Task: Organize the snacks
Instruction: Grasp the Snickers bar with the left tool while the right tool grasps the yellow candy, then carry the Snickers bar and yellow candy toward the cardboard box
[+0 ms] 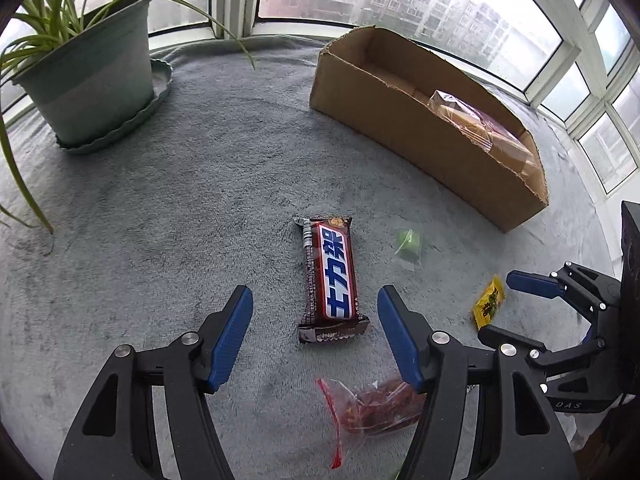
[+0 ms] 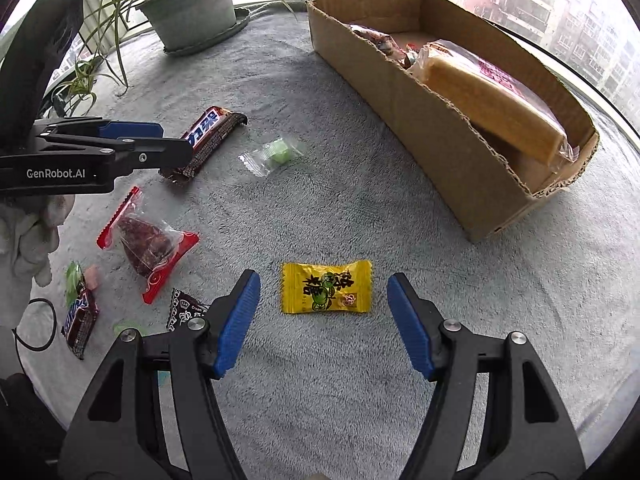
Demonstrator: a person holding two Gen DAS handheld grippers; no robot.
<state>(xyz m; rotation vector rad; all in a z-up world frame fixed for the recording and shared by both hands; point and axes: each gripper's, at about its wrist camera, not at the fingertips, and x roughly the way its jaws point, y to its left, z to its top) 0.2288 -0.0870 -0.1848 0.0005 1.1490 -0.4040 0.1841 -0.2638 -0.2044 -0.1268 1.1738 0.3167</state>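
Over the grey fleece table (image 2: 360, 208), left tongs (image 1: 316, 320) gape astride a brown chocolate bar (image 1: 330, 280); right tongs (image 2: 324, 312) gape astride a yellow wrapped candy (image 2: 326, 288)

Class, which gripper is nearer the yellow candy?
Right. The right gripper hangs open with the yellow candy between its fingers, untouched. The left gripper is off to the candy's left, open over the chocolate bar.
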